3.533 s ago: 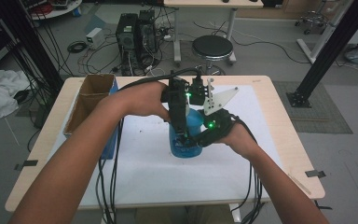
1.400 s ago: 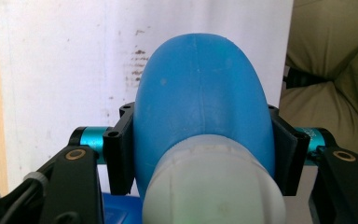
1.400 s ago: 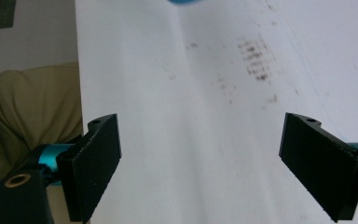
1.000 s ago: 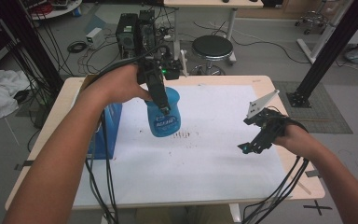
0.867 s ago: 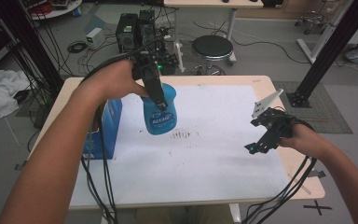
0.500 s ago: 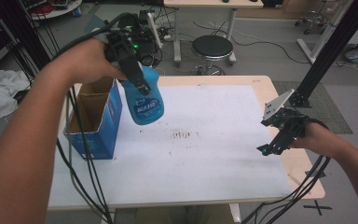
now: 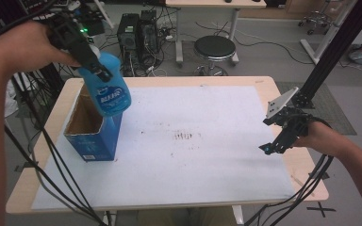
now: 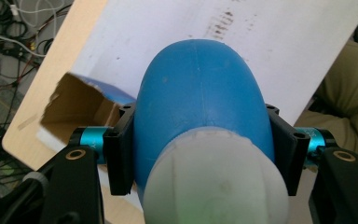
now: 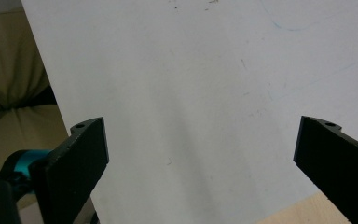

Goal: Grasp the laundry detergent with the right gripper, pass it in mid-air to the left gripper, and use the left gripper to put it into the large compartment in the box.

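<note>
A blue plastic bottle point(image 7: 109, 92) with a white cap point(image 8: 216, 182) hangs in the air, tilted, above the open blue cardboard box point(image 7: 90, 131) at the table's left. My left gripper point(image 7: 93, 66) is shut on the bottle's upper part; in the left gripper view the jaws press on both sides of the bottle point(image 8: 200, 98) with the box's open top point(image 8: 77, 105) below. My right gripper point(image 7: 277, 141) hovers open over the table's right edge, its jaws wide apart with nothing between them above the white sheet point(image 9: 191, 93).
A white sheet point(image 7: 188, 141) with dark smudges near its middle covers most of the wooden table point(image 7: 306, 179). Cables trail off the front edge. Behind the table stand a black stool point(image 7: 214, 47) and computer towers point(image 7: 139, 28). A black frame post point(image 7: 330, 52) rises at the right.
My left gripper has lifted the blue bottle from mid-table and carried it left and up, over the open box. My right gripper let go and drew back to the right edge.
</note>
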`<action>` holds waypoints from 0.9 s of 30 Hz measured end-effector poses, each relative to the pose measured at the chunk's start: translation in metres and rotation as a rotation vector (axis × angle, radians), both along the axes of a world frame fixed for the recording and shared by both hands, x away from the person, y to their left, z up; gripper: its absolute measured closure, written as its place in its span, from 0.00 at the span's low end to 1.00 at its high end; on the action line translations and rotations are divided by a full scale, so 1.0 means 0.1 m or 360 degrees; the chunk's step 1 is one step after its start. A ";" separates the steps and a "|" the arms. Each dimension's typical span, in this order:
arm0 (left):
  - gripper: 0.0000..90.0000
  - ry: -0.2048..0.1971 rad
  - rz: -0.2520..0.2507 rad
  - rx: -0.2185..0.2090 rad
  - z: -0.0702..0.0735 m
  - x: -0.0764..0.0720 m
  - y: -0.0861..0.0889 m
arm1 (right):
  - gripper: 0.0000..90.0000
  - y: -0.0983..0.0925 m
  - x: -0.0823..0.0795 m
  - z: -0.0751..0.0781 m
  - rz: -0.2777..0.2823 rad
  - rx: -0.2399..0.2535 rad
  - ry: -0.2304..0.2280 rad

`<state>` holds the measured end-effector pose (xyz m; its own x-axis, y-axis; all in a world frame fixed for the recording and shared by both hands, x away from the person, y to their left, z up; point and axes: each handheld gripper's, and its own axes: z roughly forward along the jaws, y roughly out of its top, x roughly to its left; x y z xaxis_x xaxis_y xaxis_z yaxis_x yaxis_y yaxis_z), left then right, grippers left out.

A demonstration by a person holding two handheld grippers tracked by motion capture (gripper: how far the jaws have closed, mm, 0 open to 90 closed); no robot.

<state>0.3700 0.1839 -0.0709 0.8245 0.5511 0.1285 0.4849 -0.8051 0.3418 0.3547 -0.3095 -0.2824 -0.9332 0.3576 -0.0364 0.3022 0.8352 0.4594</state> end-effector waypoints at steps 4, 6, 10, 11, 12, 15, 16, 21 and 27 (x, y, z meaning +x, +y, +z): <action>0.42 -0.0028 0.0052 0.0022 -0.01 0.01 0.19 | 0.02 0.01 0.01 0.01 0.0002 0.0000 0.0007; 0.42 -0.0034 0.0070 0.0033 -0.03 0.02 0.27 | 0.02 0.01 0.02 0.01 -0.0002 -0.0002 0.0009; 0.42 -0.0030 0.0096 0.0046 -0.09 0.05 0.38 | 0.02 0.00 0.03 0.01 -0.0011 0.0000 0.0009; 0.42 -0.0027 0.0101 0.0054 -0.11 0.06 0.41 | 0.02 0.00 0.02 0.00 -0.0010 -0.0004 0.0012; 0.42 -0.0025 0.0109 0.0055 -0.13 0.06 0.43 | 0.02 0.00 0.02 0.00 -0.0011 -0.0013 0.0016; 0.42 -0.0021 0.0125 0.0050 -0.20 0.09 0.51 | 0.02 -0.01 0.03 0.00 -0.0014 -0.0012 0.0022; 0.42 -0.0020 0.0131 0.0046 -0.23 0.11 0.54 | 0.02 -0.02 0.03 0.00 -0.0019 -0.0008 0.0022; 0.42 -0.0011 0.0130 0.0064 -0.39 0.16 0.61 | 0.02 -0.03 0.03 0.00 -0.0038 -0.0007 0.0027; 0.42 0.0007 0.0104 0.0095 -0.58 0.23 0.65 | 0.02 -0.05 0.03 0.01 -0.0037 0.0037 0.0036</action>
<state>0.3927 0.2488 -0.1286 0.7875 0.5954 0.1594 0.5385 -0.7905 0.2918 0.3579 -0.3143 -0.2815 -0.9250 0.3799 -0.0067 0.3321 0.8169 0.4715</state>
